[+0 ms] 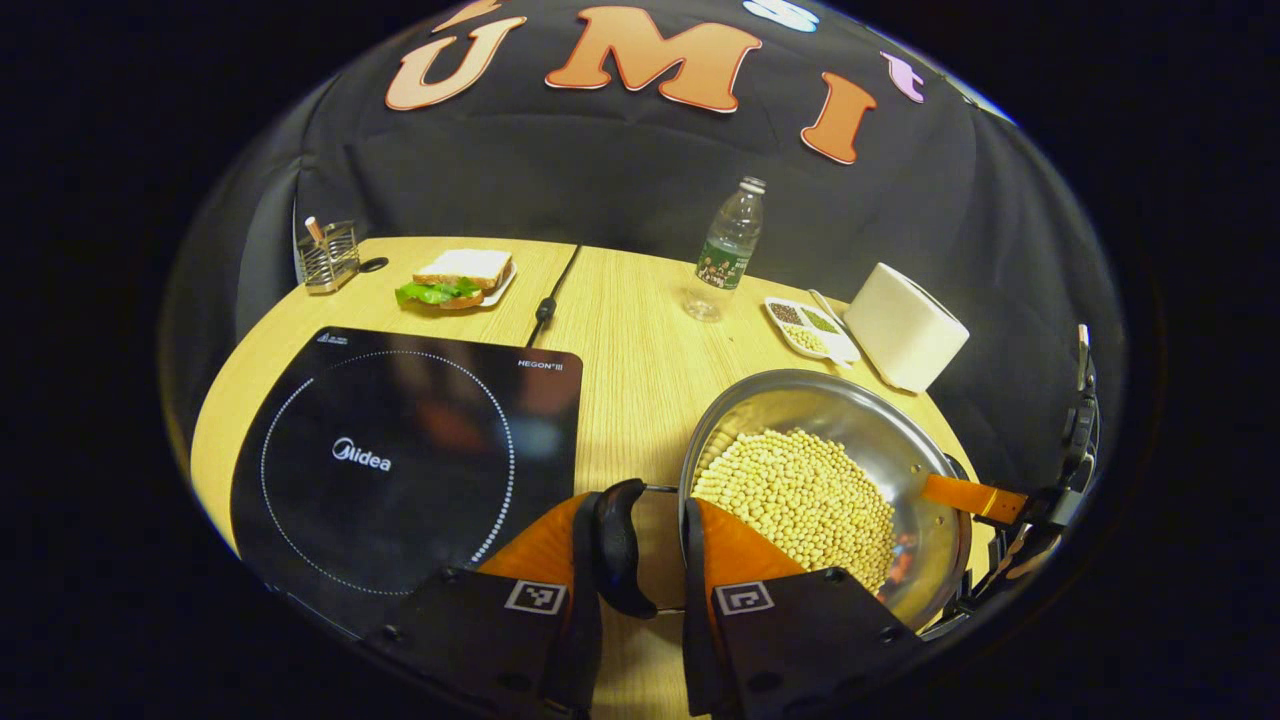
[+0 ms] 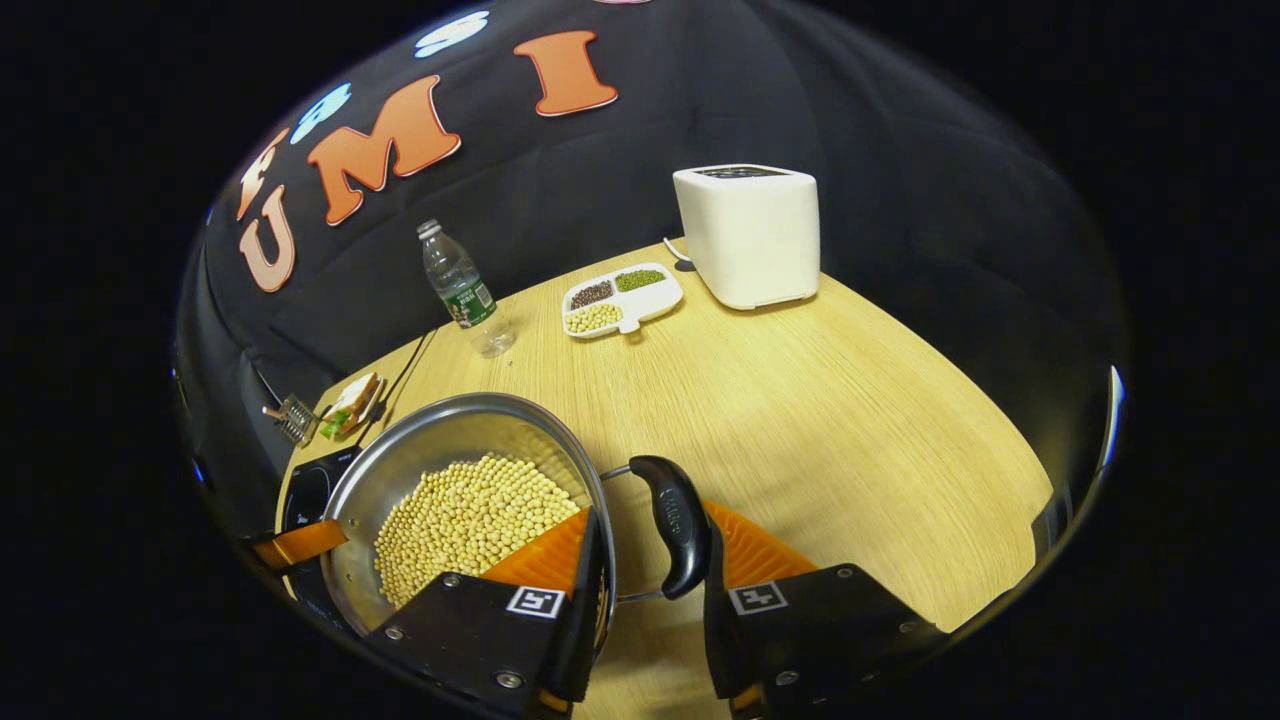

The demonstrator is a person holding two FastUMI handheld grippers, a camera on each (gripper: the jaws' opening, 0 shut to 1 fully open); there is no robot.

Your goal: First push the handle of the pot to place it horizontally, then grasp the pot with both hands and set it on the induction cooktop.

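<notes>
Light wooden table (image 2: 800,400), white boxy toaster (image 2: 748,235) at far edge, white three-part dish of beans (image 2: 620,298) just beside it, clear plastic bottle with green label (image 1: 728,250), sandwich with lettuce (image 1: 458,278), metal wire holder (image 1: 328,256), black cable (image 1: 548,300).

Pot (image 1: 880,420): shiny smooth metal, with black plastic handles (image 2: 678,525).
Cooktop (image 1: 400,450): black glossy glass.
Table (image 2: 800,400): light wood grain, matt.
Toaster (image 2: 750,235): white, smooth, matt.
Bottle (image 1: 728,250): clear plastic.
Fingers (image 2: 750,550): orange, ribbed.

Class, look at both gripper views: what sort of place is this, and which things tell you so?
Probably a mock kitchen set up in a booth: an induction cooktop, a pot of pale beans and a white toaster share a wooden table against black cloth.
</notes>
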